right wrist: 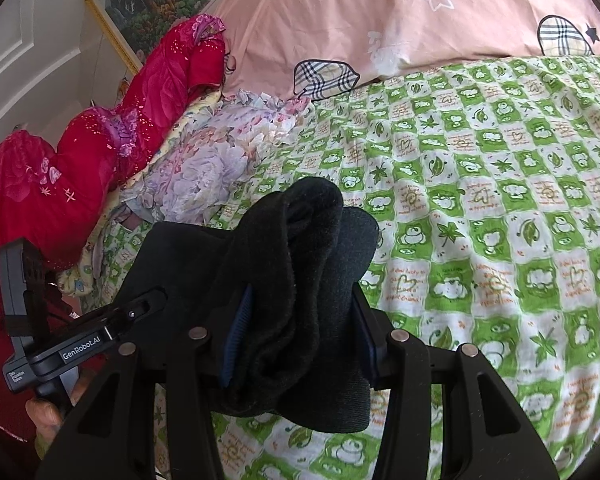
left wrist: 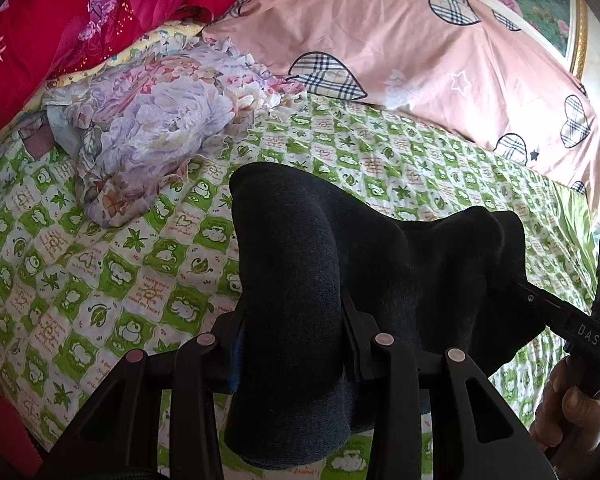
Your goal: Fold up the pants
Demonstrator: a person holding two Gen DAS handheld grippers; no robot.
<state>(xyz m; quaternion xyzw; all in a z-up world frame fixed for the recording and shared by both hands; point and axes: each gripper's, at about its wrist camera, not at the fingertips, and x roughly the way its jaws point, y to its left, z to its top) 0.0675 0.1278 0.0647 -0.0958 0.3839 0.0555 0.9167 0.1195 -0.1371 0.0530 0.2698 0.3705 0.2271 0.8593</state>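
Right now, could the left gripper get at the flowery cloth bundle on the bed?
Probably not: the left gripper is shut on the dark pants, also held by the right gripper. The flowery bundle lies beyond.

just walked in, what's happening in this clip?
A person is folding dark pants over a bed with a green checked sheet. Both handheld grippers are clamped on the fabric: the left gripper holds one bunched section, the right gripper another. The pants hang lifted between them, above the sheet. A floral cloth and pink pillow lie behind.
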